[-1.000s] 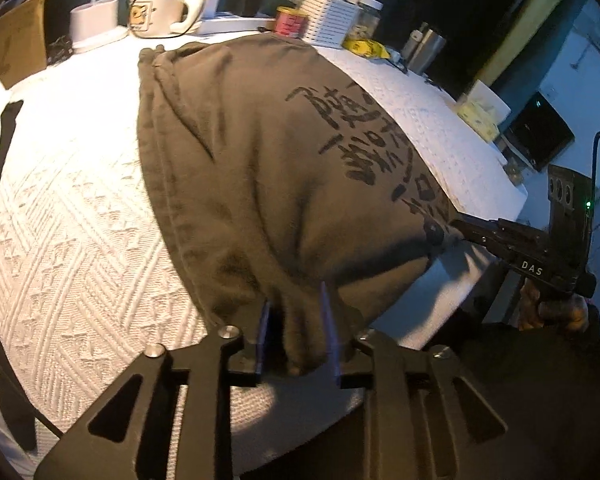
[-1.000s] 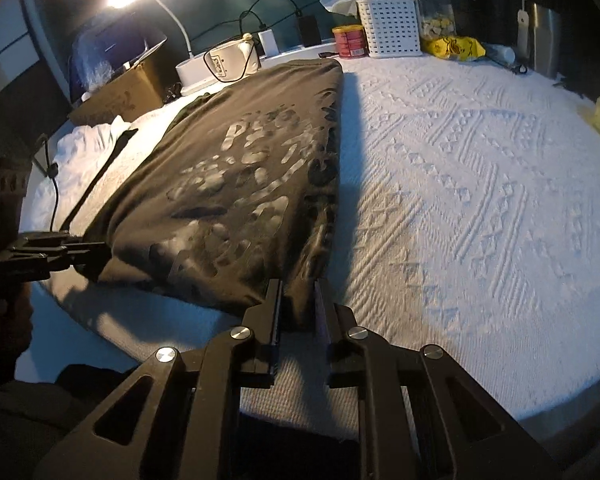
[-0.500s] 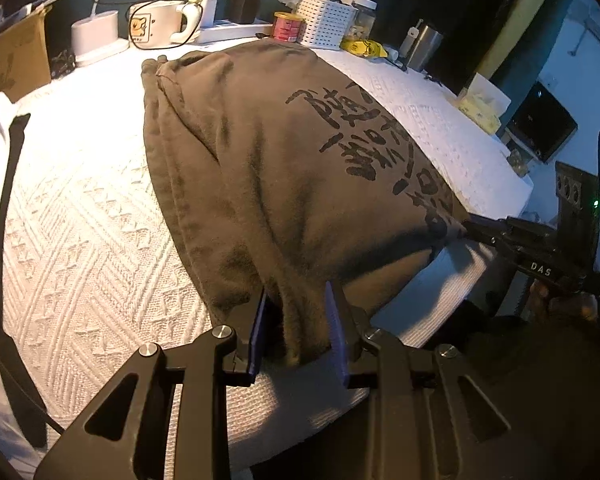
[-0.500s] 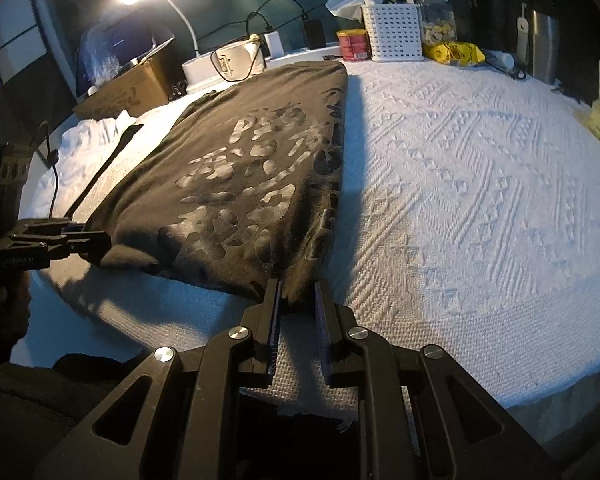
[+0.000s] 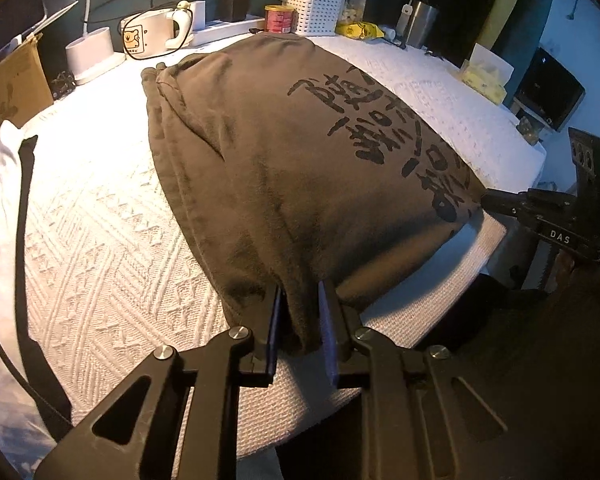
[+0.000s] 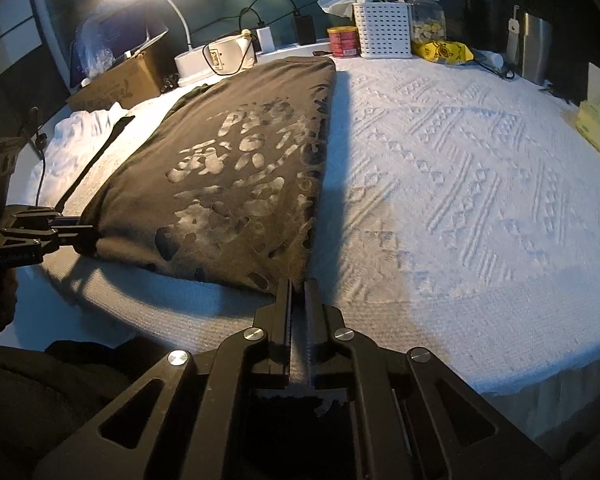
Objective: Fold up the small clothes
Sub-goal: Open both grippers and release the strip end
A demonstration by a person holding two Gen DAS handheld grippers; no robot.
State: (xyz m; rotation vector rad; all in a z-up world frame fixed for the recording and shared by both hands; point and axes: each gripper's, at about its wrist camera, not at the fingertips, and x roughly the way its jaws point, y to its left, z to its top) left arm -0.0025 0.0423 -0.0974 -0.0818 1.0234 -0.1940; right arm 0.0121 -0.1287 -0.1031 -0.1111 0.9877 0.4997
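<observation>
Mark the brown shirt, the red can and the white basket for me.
brown shirt [image 5: 284, 168]: left wrist view, middle of the folded cloth.
red can [image 6: 342, 41]: right wrist view, its side.
white basket [image 6: 383, 30]: right wrist view, front wall.

My tongs [image 5: 300, 300] are matt black plastic with bright metal screw heads. The brown garment [image 5: 300, 160] is soft matt cloth, its black print [image 6: 236, 176] shining glossy under the lamp. The white cover [image 6: 460, 200] is rough woven cloth with raised patterns. At one o'clock stands a brushed metal cup [image 5: 420, 26]; at ten o'clock, a dull cardboard box [image 5: 8, 84].
</observation>
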